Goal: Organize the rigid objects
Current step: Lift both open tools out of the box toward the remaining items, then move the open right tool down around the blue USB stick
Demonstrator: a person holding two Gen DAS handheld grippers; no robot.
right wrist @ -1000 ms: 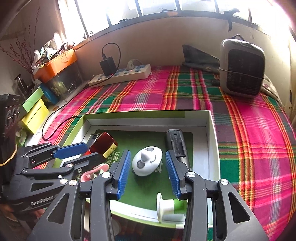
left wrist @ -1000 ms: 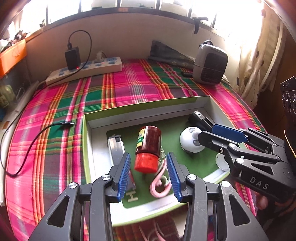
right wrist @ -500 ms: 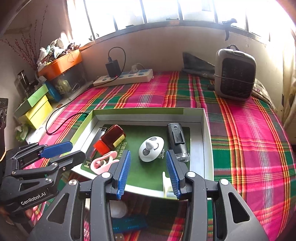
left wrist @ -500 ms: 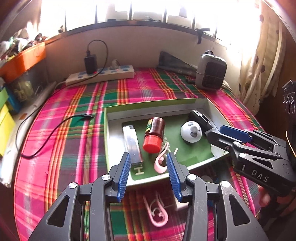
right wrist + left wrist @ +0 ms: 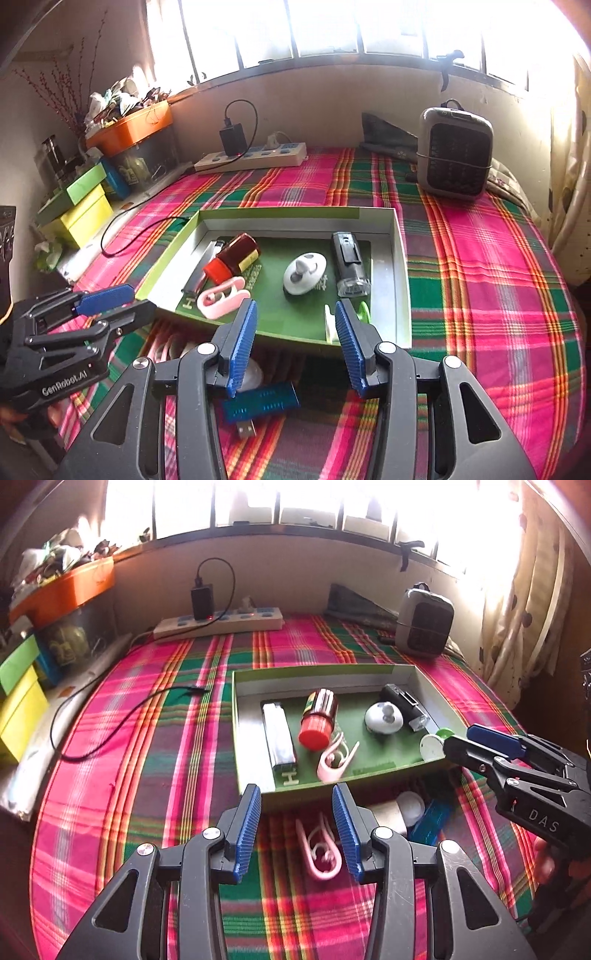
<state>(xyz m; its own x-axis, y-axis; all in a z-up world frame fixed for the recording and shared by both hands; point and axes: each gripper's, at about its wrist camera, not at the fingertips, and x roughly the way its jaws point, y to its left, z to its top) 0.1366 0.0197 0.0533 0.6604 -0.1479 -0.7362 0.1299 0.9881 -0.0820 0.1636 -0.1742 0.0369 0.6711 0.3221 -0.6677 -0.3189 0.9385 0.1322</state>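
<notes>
A shallow green box tray sits on the plaid cloth. It holds a silver lighter, a red-capped bottle, a pink clip, a white knob, a black torch and a white-green spool. In front of the tray lie another pink clip, a white round object and a blue USB stick. My left gripper is open and empty above the loose clip. My right gripper is open and empty above the USB stick.
A power strip with a charger and a trailing black cable lies at the back. A small grey heater stands at the back right. Yellow and green boxes and an orange bin line the left side.
Both grippers have pulled back and up from over the tray to in front of it. The loose clip, white object and USB stick have come into view. Both stay open.
</notes>
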